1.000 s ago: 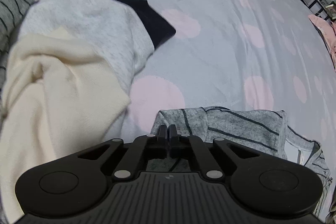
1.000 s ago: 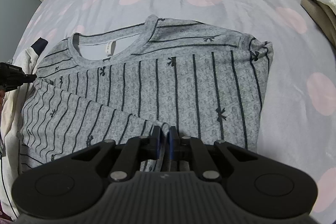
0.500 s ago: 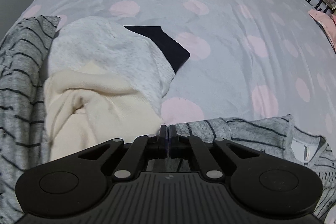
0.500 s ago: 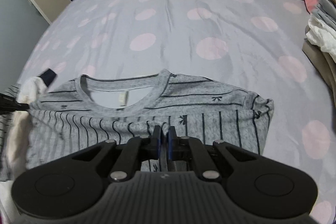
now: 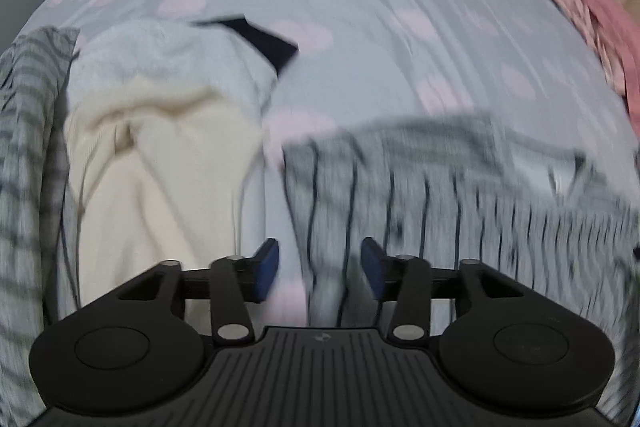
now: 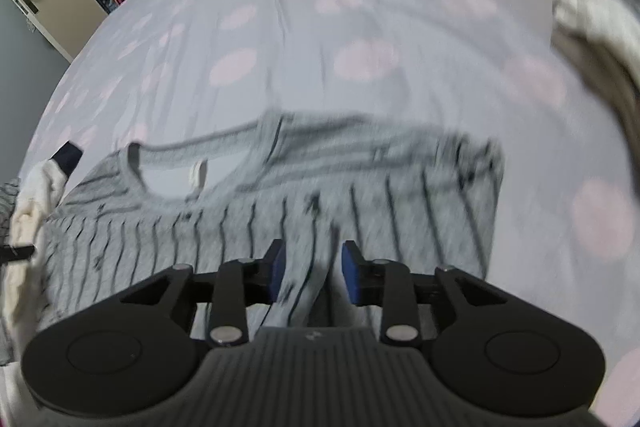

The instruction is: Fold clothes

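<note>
Grey dark-striped shirt on pink-dotted grey bedsheet.

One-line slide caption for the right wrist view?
Right hand-held gripper opening over the folded grey striped knit top on the pink-dotted grey bedsheet.

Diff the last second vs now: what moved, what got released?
Both grippers were pinched shut on the grey striped shirt; now the left gripper and right gripper are opening, with the folded edge loose between the pads. Both views are motion-blurred. The cream garment and the dotted bedsheet are unchanged.
</note>
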Action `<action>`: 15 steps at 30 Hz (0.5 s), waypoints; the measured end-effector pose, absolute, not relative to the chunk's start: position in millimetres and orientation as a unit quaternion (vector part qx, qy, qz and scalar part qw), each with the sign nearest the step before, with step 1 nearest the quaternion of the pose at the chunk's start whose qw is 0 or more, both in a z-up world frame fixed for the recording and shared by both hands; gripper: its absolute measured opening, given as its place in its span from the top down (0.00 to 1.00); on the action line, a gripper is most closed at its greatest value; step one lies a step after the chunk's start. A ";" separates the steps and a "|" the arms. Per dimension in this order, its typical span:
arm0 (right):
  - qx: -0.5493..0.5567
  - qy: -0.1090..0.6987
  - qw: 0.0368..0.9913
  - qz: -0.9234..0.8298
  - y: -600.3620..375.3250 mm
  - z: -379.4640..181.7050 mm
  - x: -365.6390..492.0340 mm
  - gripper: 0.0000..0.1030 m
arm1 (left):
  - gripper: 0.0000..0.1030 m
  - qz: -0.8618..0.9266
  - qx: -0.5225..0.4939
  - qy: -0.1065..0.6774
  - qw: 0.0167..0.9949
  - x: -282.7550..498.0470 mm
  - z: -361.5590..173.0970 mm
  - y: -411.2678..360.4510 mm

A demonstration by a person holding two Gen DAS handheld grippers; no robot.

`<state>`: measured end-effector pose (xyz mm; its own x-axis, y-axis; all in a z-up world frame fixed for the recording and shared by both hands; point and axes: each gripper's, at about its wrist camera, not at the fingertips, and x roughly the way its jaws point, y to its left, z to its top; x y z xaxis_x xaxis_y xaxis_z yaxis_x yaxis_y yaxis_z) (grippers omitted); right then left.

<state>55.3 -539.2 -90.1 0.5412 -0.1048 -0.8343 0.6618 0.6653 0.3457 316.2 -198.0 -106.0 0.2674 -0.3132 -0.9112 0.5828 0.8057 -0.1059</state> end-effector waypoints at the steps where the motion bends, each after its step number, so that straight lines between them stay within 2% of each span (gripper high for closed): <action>1: 0.343 0.425 0.807 -0.226 -534.8 -93.4 52.9 0.66 | 0.57 -0.285 0.137 0.531 0.786 305.6 -110.0 -194.3; 5: 0.353 0.446 0.796 -0.207 -518.0 -100.7 41.9 0.65 | 0.59 -0.284 0.140 0.536 0.783 279.9 -127.0 -176.4; 6: 0.357 0.447 0.794 -0.205 -514.6 -102.3 38.1 0.65 | 0.62 -0.282 0.132 0.542 0.781 278.1 -130.9 -171.6; 8: 0.363 0.452 0.790 -0.200 -507.5 -106.9 32.0 0.66 | 0.74 -0.282 0.123 0.548 0.777 274.5 -136.3 -166.5; 9: 0.361 0.459 0.787 -0.200 -502.5 -111.3 31.1 0.67 | 0.76 -0.283 0.123 0.548 0.777 272.1 -137.7 -165.5; 11: 0.347 0.478 0.780 -0.204 -493.3 -120.0 33.7 0.91 | 0.82 -0.281 0.140 0.537 0.783 266.7 -138.2 -167.5; 15: 0.306 0.496 0.782 -0.222 -482.3 -127.4 41.3 0.92 | 0.84 -0.264 0.147 0.531 0.792 262.1 -133.6 -164.6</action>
<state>41.3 -482.3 -127.4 0.4098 -0.0438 -0.9111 0.6500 0.7148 0.2580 262.1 -164.6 -133.6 0.2972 -0.2632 -0.9178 0.5742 0.8173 -0.0484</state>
